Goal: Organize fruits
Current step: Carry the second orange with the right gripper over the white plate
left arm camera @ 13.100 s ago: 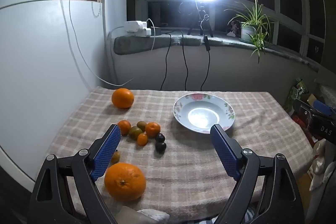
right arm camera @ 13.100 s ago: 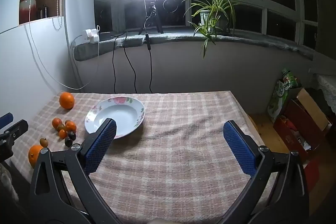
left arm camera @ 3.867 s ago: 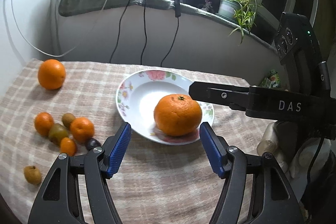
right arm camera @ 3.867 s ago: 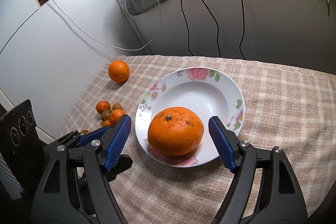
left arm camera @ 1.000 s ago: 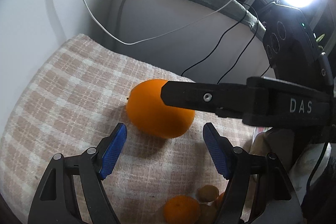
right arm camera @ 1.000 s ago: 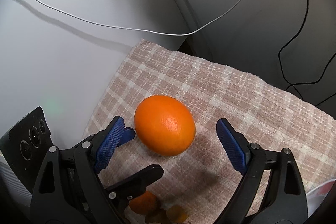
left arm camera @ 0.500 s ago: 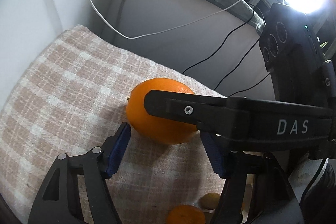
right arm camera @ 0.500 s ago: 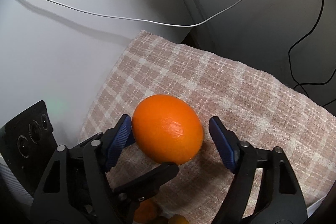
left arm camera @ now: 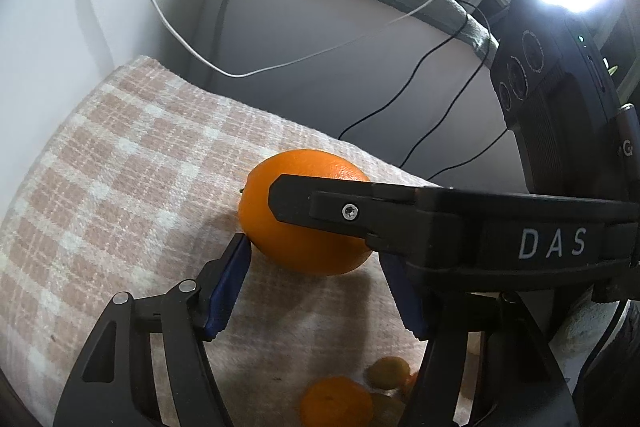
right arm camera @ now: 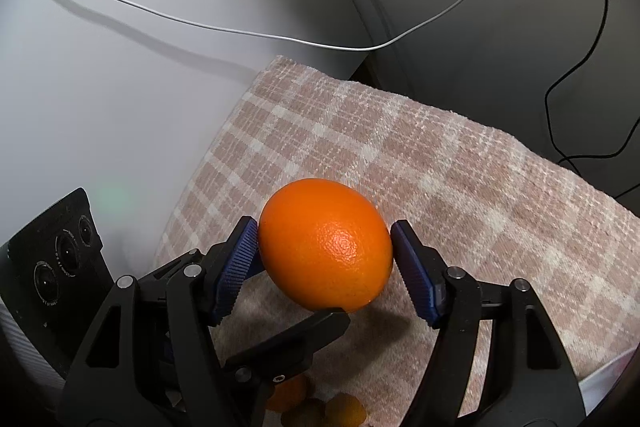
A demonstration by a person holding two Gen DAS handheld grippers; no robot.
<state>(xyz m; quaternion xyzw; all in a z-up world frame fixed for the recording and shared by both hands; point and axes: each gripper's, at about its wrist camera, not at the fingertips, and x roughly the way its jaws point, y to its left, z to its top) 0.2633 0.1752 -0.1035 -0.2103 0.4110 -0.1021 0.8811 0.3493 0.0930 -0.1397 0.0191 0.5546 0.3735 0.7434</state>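
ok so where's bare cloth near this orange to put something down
Bare checked cloth lies beyond the orange toward the wall, and to its right. Crowded: both hand-held grippers around the orange, and the small fruits on the near side.

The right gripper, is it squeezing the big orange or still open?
Shut on it. In the right wrist view the right gripper has both blue pads pressed against opposite sides of the big orange.

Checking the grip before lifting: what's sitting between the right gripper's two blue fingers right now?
The large round orange fills the gap in the right wrist view, both blue fingers of the right gripper pressed to its sides, over the checked tablecloth.
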